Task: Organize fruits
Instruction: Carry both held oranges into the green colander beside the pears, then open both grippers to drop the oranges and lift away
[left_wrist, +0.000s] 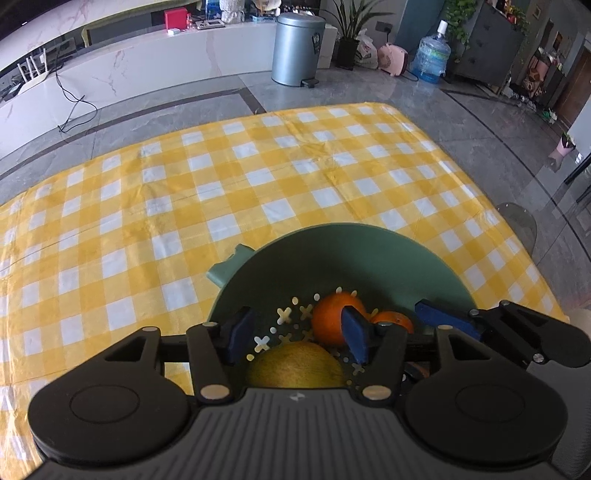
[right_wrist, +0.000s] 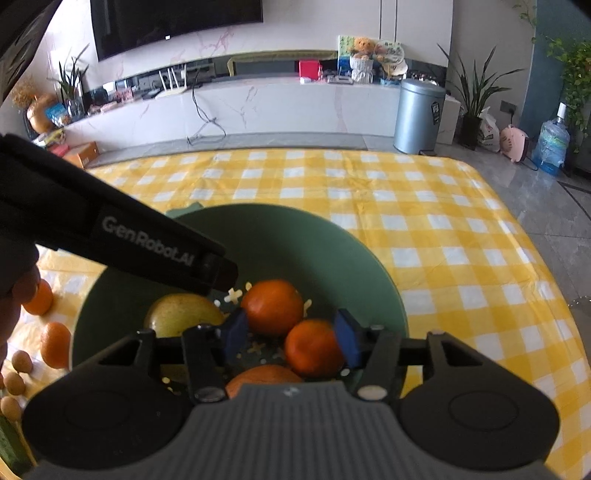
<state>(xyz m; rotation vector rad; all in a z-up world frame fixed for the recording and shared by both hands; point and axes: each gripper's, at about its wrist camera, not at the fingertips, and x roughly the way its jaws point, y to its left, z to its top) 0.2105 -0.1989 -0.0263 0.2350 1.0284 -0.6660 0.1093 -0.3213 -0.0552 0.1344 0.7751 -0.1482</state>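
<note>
- Right wrist view showed my right claw (right_wrist: 291, 338) spread over the green strainer bowl (right_wrist: 369, 258), pads clear of the small orange (right_wrist: 314, 349) that sat between them, nearer the right-hand pad.
- Left wrist view showed my left claw (left_wrist: 297, 332) spread too, pinching nothing; the yellow-green pear (left_wrist: 295, 365) lay just under its opening and the larger orange (left_wrist: 334, 321) sat just ahead, beside its right-hand pad.
- Risk, as I judged it: both claws crowded one bowl, so lifting out carelessly could knock a pad into fruit or into the other claw's body (right_wrist: 110, 236), which hung close on the left of my right claw.
- Round fruit could roll against each other if nudged, and the bowl could slide on the checked tablecloth (right_wrist: 443, 221).
- Far left of my right claw, outside the bowl, two more oranges (right_wrist: 55, 345) and some small brown fruits (right_wrist: 22, 362) lay on the cloth, so sorting looked unfinished.
</note>
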